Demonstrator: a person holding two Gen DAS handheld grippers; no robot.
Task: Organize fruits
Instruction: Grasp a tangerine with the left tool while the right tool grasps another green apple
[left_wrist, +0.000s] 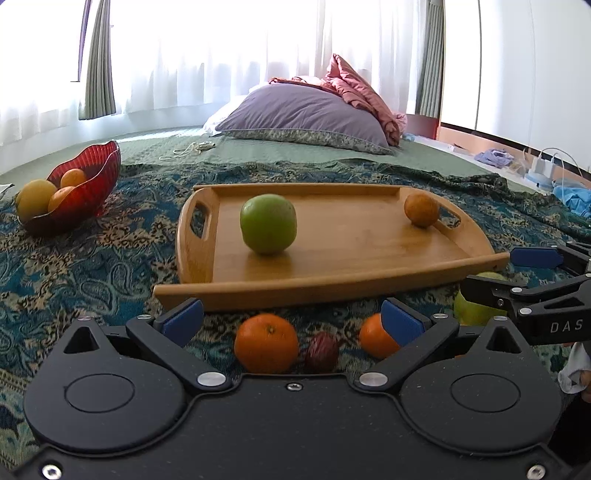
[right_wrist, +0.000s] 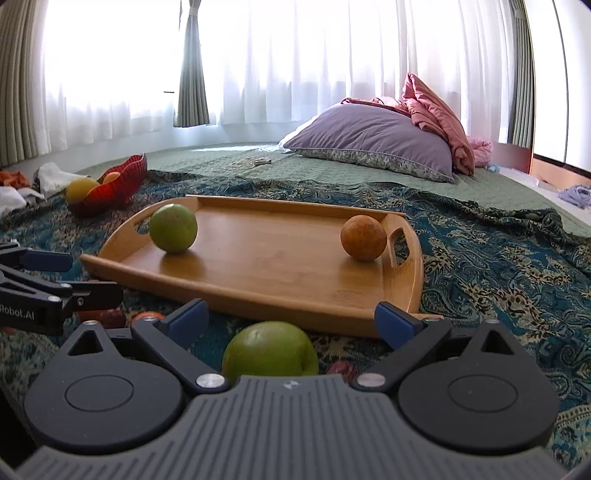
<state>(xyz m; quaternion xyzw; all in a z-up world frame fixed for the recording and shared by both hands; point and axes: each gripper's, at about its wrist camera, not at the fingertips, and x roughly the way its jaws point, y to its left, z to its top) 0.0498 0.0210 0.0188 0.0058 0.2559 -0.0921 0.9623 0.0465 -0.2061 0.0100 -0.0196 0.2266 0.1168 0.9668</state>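
A: The left gripper (left_wrist: 291, 321) first: how does it stand?

B: Its jaws are spread wide and grip nothing. Between its blue pads (left_wrist: 183, 320) an orange (left_wrist: 266, 342) lies on the patterned blanket (left_wrist: 92, 266), with a small dark red fruit (left_wrist: 320, 351) touching it on the right. A second orange (left_wrist: 376, 335) sits partly behind the right-hand pad.

A: And the right gripper (right_wrist: 291, 322)?

B: Also spread wide, with nothing clasped. A green apple (right_wrist: 269, 352) rests on the blanket between its fingers, close to the gripper body; neither finger touches it. A small reddish fruit (right_wrist: 341, 369) peeks out just beside the apple.

A: What is on the tray?

B: The wooden tray (left_wrist: 351, 266) lies on the blanket just beyond both grippers. It carries another green apple (left_wrist: 268, 223) towards its left end and a dull orange fruit (left_wrist: 421, 209) at its right end, beside the handle cut-out. The two are well apart.

A: Anything farther out?

B: To the far left stands a red glass bowl (left_wrist: 96, 184) holding two oranges, with a yellow fruit (left_wrist: 35, 198) at its near rim. I cannot tell whether that one is inside or leaning against it. Behind the tray are a purple pillow (left_wrist: 306, 110) and a bunched pink quilt (left_wrist: 354, 88), in front of white curtains (left_wrist: 221, 48).
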